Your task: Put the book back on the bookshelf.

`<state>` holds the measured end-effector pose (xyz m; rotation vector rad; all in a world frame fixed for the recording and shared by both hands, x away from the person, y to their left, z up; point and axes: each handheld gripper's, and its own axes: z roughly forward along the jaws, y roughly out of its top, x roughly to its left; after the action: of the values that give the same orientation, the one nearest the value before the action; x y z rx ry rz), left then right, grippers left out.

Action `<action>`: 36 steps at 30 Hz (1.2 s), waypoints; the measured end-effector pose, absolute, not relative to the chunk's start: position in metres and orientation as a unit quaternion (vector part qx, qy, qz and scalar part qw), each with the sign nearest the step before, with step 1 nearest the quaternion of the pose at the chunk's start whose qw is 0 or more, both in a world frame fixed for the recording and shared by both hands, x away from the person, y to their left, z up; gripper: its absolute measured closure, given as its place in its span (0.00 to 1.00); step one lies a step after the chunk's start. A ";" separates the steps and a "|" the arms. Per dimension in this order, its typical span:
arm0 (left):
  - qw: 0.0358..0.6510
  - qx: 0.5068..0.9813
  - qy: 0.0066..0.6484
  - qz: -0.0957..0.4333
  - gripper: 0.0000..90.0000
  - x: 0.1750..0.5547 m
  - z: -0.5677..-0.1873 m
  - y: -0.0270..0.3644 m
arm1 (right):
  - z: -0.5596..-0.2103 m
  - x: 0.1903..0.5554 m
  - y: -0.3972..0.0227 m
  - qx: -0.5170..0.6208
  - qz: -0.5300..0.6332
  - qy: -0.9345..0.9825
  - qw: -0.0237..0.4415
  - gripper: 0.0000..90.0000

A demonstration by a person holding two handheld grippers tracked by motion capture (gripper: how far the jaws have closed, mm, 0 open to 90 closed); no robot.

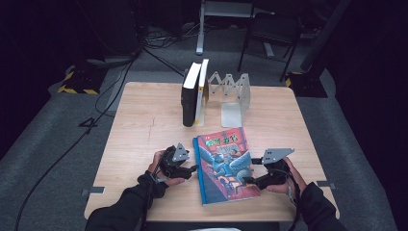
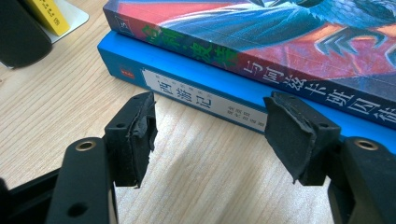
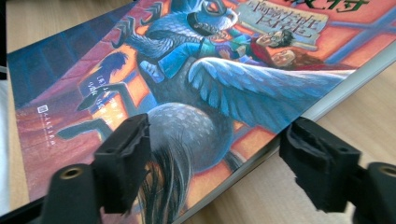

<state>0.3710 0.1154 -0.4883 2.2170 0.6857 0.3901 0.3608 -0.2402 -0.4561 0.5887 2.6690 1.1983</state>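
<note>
Both jaws open, gripping nothing. Right gripper (image 1: 250, 180) at 3 o'clock of top book (image 1: 225, 161): straddle edge only, lift w/o blue book (image 2: 187, 77). Left gripper (image 1: 194, 168) steadies the spine side.

2 upright books (image 1: 194, 94) lean beside an accordion bookend (image 1: 232, 96) (metal) on the table (image 1: 144, 120).

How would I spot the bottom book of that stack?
On the wooden table, near the front edge between the two hands, two books lie stacked. Under the picture-cover book lies the blue book: plain bright blue, with a white label along its spine.
</note>
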 end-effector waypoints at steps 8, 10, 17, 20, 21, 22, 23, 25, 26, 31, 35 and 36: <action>0.381 0.871 0.270 0.155 0.38 0.374 -0.489 0.116 | -0.452 0.361 -0.238 0.187 0.412 0.888 0.085 0.48; 0.378 0.871 0.271 0.159 0.38 0.376 -0.490 0.117 | -0.450 0.364 -0.239 0.188 0.422 0.883 0.082 0.56; 0.377 0.869 0.280 0.156 0.37 0.387 -0.491 0.120 | -0.447 0.373 -0.236 0.181 0.444 0.876 0.060 0.63; 0.376 0.869 0.280 0.157 0.37 0.387 -0.491 0.120 | -0.445 0.378 -0.231 0.179 0.440 0.878 0.053 0.55; 0.374 0.870 0.279 0.159 0.38 0.386 -0.491 0.120 | -0.444 0.378 -0.230 0.179 0.434 0.881 0.055 0.52; 0.374 0.870 0.279 0.160 0.38 0.386 -0.491 0.119 | -0.443 0.378 -0.230 0.183 0.425 0.885 0.057 0.48; 0.374 0.870 0.279 0.160 0.38 0.386 -0.491 0.119 | -0.443 0.378 -0.230 0.183 0.425 0.885 0.057 0.48; 0.372 0.872 0.276 0.162 0.38 0.385 -0.491 0.119 | -0.442 0.375 -0.230 0.189 0.397 0.895 0.077 0.41; 0.372 0.871 0.276 0.163 0.38 0.384 -0.491 0.119 | -0.444 0.375 -0.231 0.192 0.388 0.898 0.079 0.40; 0.374 0.871 0.272 0.163 0.38 0.385 -0.490 0.119 | -0.448 0.376 -0.233 0.213 0.378 0.898 0.074 0.35; 0.384 0.868 0.274 0.157 0.38 0.388 -0.490 0.120 | -0.451 0.379 -0.233 0.234 0.366 0.899 0.059 0.31; 0.385 0.868 0.273 0.155 0.38 0.389 -0.490 0.120 | -0.451 0.381 -0.234 0.237 0.361 0.901 0.047 0.31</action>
<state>0.3895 0.1200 -0.4900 2.2095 0.6960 0.3958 0.3808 -0.2339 -0.4508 0.7229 2.7479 1.1000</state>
